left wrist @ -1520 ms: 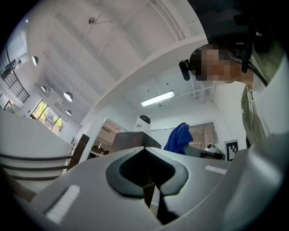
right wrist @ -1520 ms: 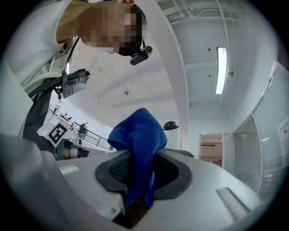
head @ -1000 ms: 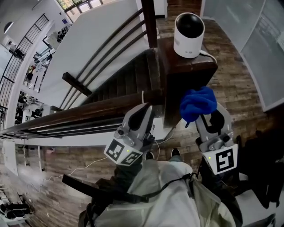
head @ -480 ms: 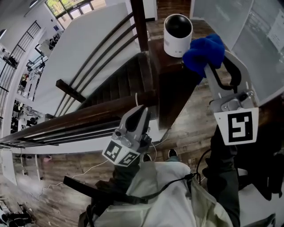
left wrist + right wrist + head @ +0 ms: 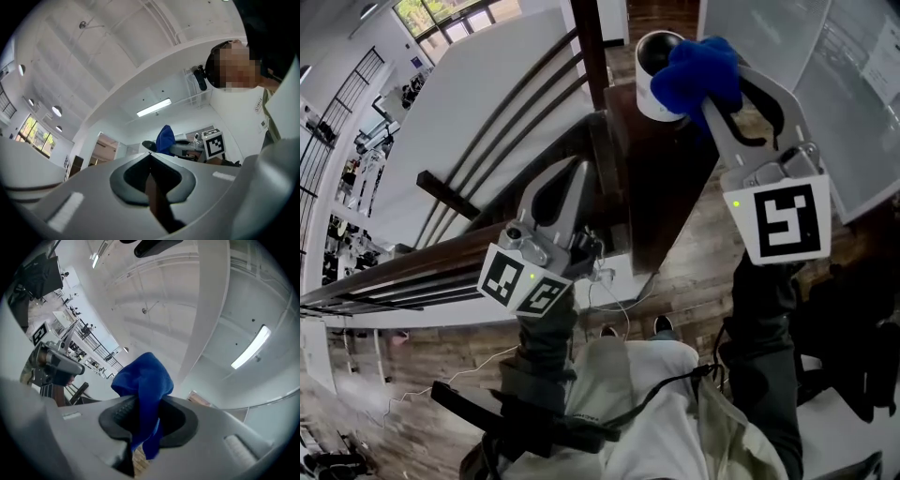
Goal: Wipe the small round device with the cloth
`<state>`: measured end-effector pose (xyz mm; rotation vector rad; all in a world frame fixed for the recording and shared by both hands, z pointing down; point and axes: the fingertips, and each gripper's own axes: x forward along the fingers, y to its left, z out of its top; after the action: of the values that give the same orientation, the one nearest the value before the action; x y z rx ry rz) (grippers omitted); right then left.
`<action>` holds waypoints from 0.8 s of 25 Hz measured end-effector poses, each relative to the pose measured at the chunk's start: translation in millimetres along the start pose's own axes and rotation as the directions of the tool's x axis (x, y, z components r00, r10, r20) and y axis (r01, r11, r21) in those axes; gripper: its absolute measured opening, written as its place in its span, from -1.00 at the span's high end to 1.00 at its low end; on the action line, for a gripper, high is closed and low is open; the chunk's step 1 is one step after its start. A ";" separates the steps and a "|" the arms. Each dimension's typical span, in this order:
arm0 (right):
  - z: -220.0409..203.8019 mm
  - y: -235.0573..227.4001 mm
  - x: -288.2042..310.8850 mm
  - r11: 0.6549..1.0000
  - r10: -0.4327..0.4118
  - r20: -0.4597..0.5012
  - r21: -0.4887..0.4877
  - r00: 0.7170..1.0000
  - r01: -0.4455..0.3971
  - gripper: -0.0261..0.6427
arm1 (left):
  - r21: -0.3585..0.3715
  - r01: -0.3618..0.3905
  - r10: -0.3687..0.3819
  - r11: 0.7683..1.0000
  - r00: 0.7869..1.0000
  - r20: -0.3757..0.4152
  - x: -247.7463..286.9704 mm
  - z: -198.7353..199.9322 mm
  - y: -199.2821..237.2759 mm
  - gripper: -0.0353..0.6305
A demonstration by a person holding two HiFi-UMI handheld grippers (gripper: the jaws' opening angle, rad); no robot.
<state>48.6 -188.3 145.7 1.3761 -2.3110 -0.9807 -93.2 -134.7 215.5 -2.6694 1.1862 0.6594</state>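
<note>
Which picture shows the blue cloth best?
Right gripper view: the cloth is close up, pinched in the claw. Head view shows it bunched by the round device; left gripper view, only a far blue bit.

Three cameras – one on the head, one on each gripper, all close in.
Head view looks steeply down from above the person onto the wooden post, with both grippers near. Left gripper view rides the left gripper and faces up along its jaws at the ceiling. Right gripper view rides the right gripper and also tilts up. Shared – the blue cloth shows in all three, and each gripper view catches the other gripper.
</note>
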 end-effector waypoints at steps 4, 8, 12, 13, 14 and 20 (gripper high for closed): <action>-1.1 0.2 14.1 1.000 0.006 -0.025 -0.028 1.000 -0.007 0.61 | 0.069 0.025 -0.026 0.997 1.000 0.012 29.8 26.1 5.7 0.89; -7.5 15.8 12.7 0.992 0.013 -0.095 -0.126 0.995 -0.025 0.61 | 0.090 0.024 -0.025 0.996 1.000 0.006 44.6 32.9 11.5 0.89; -21.7 43.6 8.7 0.974 0.053 -0.175 -0.206 0.983 -0.089 0.63 | 0.093 0.027 -0.027 0.995 1.000 -0.002 54.1 33.0 15.7 0.89; -23.1 46.6 7.5 0.970 0.057 -0.184 -0.224 0.981 -0.099 0.63 | 0.098 0.031 -0.031 0.995 1.000 -0.005 56.6 32.9 15.7 0.89; -22.0 46.0 6.0 0.966 0.051 -0.184 -0.242 0.982 -0.095 0.63 | 0.103 0.037 -0.036 0.994 0.999 -0.010 58.7 32.7 15.4 0.89; 24.5 5.7 9.8 0.950 -0.096 -0.015 -0.301 0.995 0.087 0.63 | 0.137 0.059 -0.053 0.989 0.998 -0.045 65.4 29.4 11.2 0.89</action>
<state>26.5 -184.9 130.7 1.3678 -1.9894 -1.2696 -72.5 -177.2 160.4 -2.6018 1.1183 0.4965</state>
